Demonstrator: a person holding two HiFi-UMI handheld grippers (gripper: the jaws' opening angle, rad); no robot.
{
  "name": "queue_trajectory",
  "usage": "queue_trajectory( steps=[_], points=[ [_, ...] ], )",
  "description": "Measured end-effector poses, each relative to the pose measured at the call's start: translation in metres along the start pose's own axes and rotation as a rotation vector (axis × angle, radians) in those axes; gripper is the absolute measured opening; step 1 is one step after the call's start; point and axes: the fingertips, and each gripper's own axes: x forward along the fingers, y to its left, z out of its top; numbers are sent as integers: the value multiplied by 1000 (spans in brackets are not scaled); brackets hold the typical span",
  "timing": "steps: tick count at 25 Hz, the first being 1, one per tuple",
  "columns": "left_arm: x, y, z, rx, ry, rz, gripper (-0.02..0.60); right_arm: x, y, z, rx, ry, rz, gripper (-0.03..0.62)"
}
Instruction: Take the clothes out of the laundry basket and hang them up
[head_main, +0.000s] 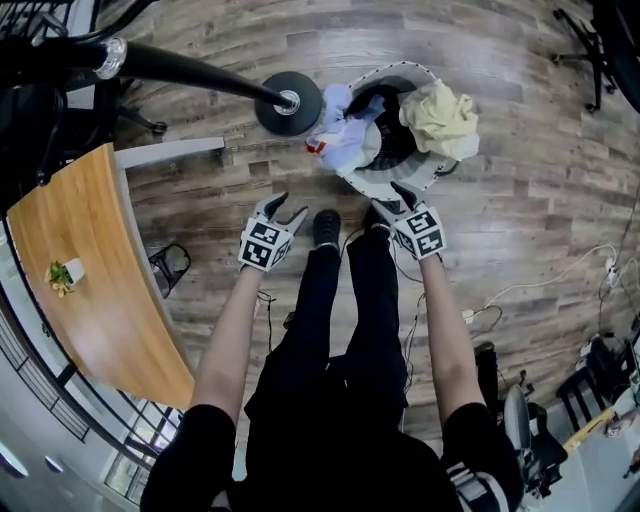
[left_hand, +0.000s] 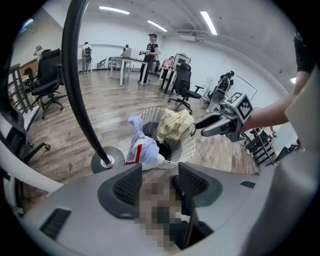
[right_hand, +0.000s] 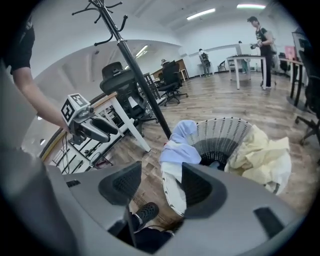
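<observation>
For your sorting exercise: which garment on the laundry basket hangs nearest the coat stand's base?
The pale blue garment; the cream garment hangs on the opposite side.

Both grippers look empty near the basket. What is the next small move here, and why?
Probably ease the right gripper forward to the blue garment draped over the rim of the basket. Its jaws stand apart with nothing between them, that garment lies straight ahead in its view, and the left gripper is open and empty too.
</observation>
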Motion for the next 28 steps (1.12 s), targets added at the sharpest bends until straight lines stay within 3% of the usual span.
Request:
queue_trajectory(
  steps=[7,15,23,28],
  points=[
    [34,24,-27,-35,-8,13,230,49,-6,-7,-45,6,15,262],
    [94,38,-57,-14,-7,-4,229,95,-30,-26,-106,29,5,259],
    [145,71,-68,97,7,19,229,142,-47,-32,-183,36,21,259],
    [171,90,-71,129,20,13,229,171,-48,-29,-298,59,32,265]
  ],
)
